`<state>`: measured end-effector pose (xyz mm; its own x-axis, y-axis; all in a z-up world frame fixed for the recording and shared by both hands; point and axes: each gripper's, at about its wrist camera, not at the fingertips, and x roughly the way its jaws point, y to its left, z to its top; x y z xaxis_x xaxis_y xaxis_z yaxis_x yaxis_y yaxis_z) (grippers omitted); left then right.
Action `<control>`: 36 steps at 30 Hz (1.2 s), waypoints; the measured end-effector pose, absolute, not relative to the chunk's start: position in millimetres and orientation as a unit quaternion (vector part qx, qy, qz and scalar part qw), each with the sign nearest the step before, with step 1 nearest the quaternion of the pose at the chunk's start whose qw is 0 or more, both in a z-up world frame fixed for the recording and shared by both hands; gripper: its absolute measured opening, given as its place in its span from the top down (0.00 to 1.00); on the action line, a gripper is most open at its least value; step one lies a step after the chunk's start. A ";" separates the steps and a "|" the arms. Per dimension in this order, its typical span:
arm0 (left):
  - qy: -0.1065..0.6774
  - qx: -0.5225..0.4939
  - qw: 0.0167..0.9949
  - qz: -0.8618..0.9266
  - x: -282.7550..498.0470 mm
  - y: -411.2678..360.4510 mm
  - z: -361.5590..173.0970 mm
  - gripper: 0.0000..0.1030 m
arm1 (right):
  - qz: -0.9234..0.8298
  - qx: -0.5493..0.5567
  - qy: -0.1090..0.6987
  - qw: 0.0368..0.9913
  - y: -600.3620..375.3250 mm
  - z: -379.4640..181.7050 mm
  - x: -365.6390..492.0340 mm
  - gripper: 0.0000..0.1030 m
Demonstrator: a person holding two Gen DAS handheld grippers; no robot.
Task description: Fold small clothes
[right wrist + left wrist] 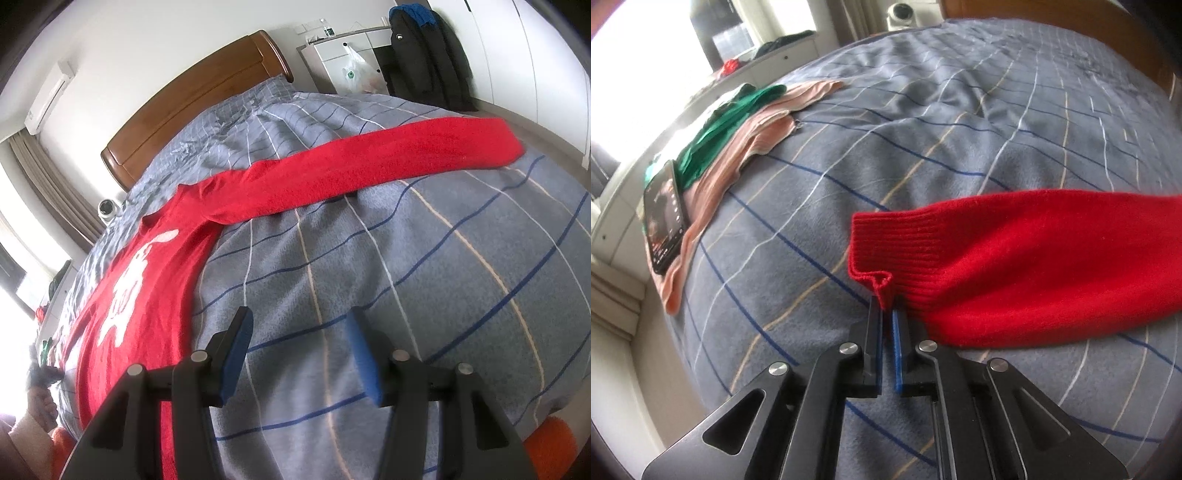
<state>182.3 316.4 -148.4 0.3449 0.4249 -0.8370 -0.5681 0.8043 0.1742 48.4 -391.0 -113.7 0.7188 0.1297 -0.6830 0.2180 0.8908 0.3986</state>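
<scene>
Left gripper (888, 306) is clamped on the ribbed cuff of the red knitted sweater (155, 280) lying spread across the grey checked bedspread (406, 277), right gripper (301, 325) hanging open over bare blanket, so next, likely, that sleeve folds in across the body.

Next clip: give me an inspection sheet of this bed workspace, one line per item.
Surface: grey checked bedspread, wrinkled.
Job's things: red knit sweater lying flat, white print up, one sleeve stretched out; the other sleeve's ribbed cuff pinched.
Clutter: pink cloth, green garment, black phone at the bed's edge.
Grippers: left gripper shut on the cuff's edge; right gripper open over bare bedspread.
Cables: nothing seen.
Surroundings: wooden headboard, white cabinet, dark jacket.
</scene>
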 end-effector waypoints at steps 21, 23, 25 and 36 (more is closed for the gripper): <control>0.476 -0.063 0.829 0.287 178.2 317.0 -150.9 0.97 | -0.038 0.226 0.376 0.898 -386.9 -114.3 44.8 0.48; 0.476 -0.059 0.829 0.287 178.7 316.1 -151.3 0.97 | -0.037 0.227 0.376 0.898 -387.1 -114.2 44.4 0.48; 0.477 -0.053 0.829 0.287 179.1 315.0 -151.8 0.97 | -0.037 0.227 0.375 0.898 -386.9 -114.0 44.8 0.48; 0.465 -0.076 0.833 0.291 165.1 323.8 -144.9 0.74 | -0.041 0.231 0.372 0.898 -387.8 -111.9 42.3 0.48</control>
